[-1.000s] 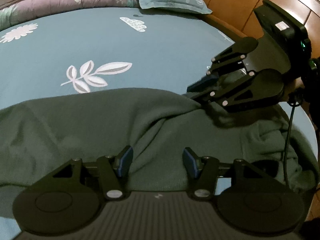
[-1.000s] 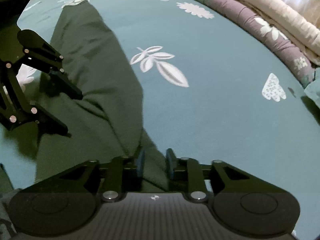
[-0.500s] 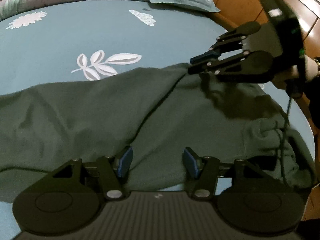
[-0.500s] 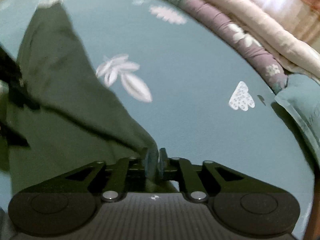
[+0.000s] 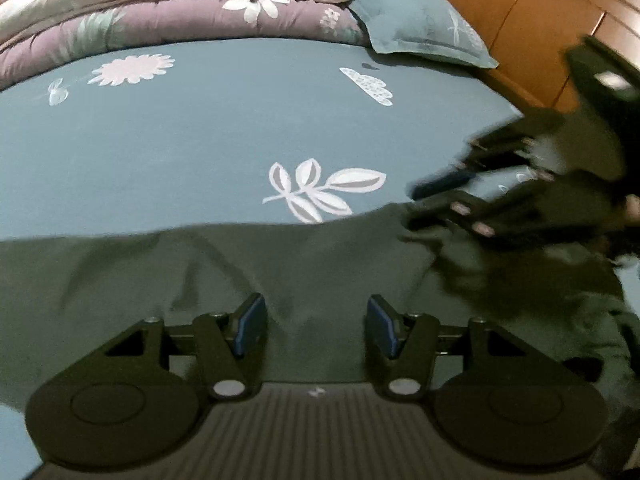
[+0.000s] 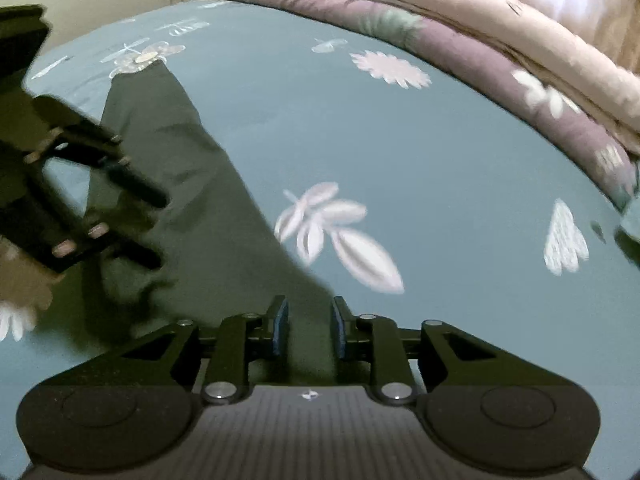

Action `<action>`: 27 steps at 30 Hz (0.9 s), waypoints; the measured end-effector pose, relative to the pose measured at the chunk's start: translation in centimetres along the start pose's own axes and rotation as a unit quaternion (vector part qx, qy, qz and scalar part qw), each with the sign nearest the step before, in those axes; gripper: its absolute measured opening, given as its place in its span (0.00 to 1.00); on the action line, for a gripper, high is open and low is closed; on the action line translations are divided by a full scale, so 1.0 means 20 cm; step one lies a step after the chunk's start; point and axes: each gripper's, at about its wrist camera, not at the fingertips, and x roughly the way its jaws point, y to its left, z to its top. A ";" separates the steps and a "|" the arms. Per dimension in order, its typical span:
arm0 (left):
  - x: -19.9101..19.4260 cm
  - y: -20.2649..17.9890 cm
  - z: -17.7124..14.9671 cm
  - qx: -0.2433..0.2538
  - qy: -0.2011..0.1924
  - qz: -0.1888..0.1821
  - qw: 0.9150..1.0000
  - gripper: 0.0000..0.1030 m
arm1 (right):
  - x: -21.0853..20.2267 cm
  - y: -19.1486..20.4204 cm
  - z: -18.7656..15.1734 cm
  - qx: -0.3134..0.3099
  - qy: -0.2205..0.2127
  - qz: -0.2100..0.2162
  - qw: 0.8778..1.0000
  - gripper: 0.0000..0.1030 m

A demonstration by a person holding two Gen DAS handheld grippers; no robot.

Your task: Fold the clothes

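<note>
Dark green garment is lying spread flat on the teal sheet, running under and ahead of both grippers. Left gripper is hovering over the cloth, blue pads standing wide apart, nothing between them but fabric below. Right gripper is sitting at the garment's edge, fingers parted with a gap, gripping nothing; cloth is extending ahead-left of its fingers, bare sheet ahead-right. Quilts are lying stacked far ahead. Right view is motion-blurred.

Both tongs, left tongs and right tongs, are black plastic with blue pads, silver screws and ribbed bases.
</note>
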 end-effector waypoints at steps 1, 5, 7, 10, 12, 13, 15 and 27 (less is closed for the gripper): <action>-0.01 0.01 -0.02 -0.005 0.001 0.000 1.000 0.55 | 0.03 -0.01 0.02 -0.008 -0.002 0.003 1.000 0.42; -0.09 0.06 -0.14 -0.024 0.006 0.026 0.999 0.55 | 0.18 -0.03 0.09 -0.031 0.023 0.050 0.998 0.50; -0.13 0.09 -0.18 -0.042 0.004 0.034 0.999 0.56 | 0.22 -0.03 0.10 -0.040 0.030 0.062 0.997 0.35; -0.18 0.13 -0.21 -0.062 -0.004 0.037 0.997 0.57 | 0.21 0.03 0.13 -0.053 0.038 0.095 0.993 0.04; -0.21 0.14 -0.23 -0.065 -0.010 0.040 0.997 0.57 | 0.20 0.07 0.15 -0.072 0.035 0.069 0.994 0.04; -0.23 0.14 -0.23 -0.066 -0.014 0.041 0.997 0.57 | 0.20 0.08 0.16 -0.079 0.030 0.053 0.995 0.04; -0.24 0.15 -0.21 -0.063 -0.024 0.040 0.997 0.57 | 0.21 0.04 0.20 -0.054 0.012 0.026 0.998 0.04; -0.18 0.26 -0.13 -0.038 -0.042 0.112 0.992 0.57 | 0.13 0.19 0.15 -0.002 0.058 0.024 0.998 0.27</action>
